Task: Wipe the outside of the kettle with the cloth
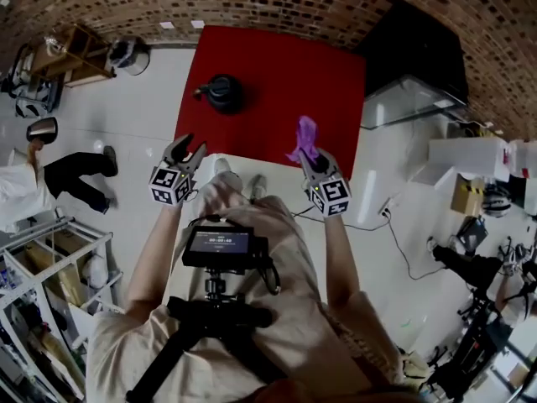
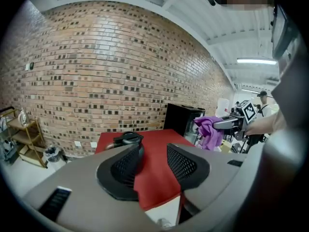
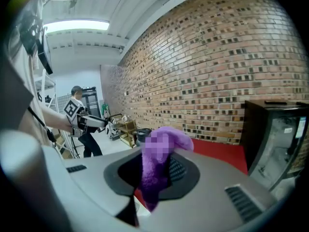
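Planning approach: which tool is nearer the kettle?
Left. The left tool, open and empty, hangs just short of the kettle; the right tool, gripping the cloth, is farther off to its right.

Beige shirt (image 1: 323, 338); left gripper (image 1: 190, 145) bears a marker cube (image 1: 170, 185).

Bright, even light falls from the long white ceiling tube lamps (image 2: 256, 61), which blow out to glare. The glossy pale floor (image 1: 151, 99) looks washed, and shadows stay faint. Both gripper views bow the red-brown brick wall (image 2: 120, 57), blacken at the corners, and render the nearby fuzzy purple cloth (image 3: 151, 185) soft.
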A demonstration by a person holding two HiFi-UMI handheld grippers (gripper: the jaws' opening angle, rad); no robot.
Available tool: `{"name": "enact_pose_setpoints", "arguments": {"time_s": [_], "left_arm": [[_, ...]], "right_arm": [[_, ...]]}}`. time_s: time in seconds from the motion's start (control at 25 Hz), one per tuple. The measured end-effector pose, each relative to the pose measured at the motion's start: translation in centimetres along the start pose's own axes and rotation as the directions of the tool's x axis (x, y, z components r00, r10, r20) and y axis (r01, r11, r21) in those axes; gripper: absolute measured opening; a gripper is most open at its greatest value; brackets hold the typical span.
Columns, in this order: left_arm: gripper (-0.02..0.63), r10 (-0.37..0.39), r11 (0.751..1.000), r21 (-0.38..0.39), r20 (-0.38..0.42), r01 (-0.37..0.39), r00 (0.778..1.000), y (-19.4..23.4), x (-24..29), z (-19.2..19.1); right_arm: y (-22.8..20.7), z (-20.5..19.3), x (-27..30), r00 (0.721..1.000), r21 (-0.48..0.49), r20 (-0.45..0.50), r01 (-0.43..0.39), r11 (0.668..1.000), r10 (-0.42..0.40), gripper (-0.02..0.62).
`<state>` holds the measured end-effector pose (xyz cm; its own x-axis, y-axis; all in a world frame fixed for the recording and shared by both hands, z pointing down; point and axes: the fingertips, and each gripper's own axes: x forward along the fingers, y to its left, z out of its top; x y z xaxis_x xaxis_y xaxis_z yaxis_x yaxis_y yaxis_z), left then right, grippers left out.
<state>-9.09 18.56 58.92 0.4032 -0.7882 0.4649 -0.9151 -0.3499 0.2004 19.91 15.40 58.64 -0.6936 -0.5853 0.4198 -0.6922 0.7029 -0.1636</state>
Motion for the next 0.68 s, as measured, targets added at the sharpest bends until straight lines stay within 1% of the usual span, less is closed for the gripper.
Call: {"name": "enact_pose_setpoints", "arguments": {"time_s": [0.12, 0.28, 0.36, 0.52, 0.68], "left_arm": [[0.184, 0.015, 1.000, -0.019, 0.011, -0.015, 1.000, 0.8, -0.2, -0.2], [0.184, 0.010, 0.999, -0.048, 0.010, -0.010, 1.000, 1.5, 0.0, -0.4], [0.184, -0.003, 0.998, -0.056, 0.012, 0.003, 1.000, 1.8, 0.2, -0.2], [0.184, -0.033, 0.997, -0.071, 0.026, 0.034, 0.999, 2.2, 0.9, 0.3], [0.184, -0.066, 0.994, -0.090, 0.015, 0.067, 0.998, 2.5, 1.1, -0.2]], "right_arm": [[0.8, 0.0, 0.3, 1.000, -0.017, -0.004, -0.011, 1.000, 0.011, 0.077], [2.1, 0.9, 1.1, 1.000, -0.021, 0.000, -0.014, 1.000, 0.014, 0.077], [2.7, 1.6, 1.3, 1.000, -0.030, 0.007, -0.013, 0.999, 0.013, 0.077], [4.0, 1.9, 2.3, 1.000, -0.094, -0.015, -0.027, 0.995, 0.026, 0.077], [4.8, 2.1, 3.1, 1.000, -0.067, 0.000, -0.028, 0.997, 0.028, 0.077]]}}
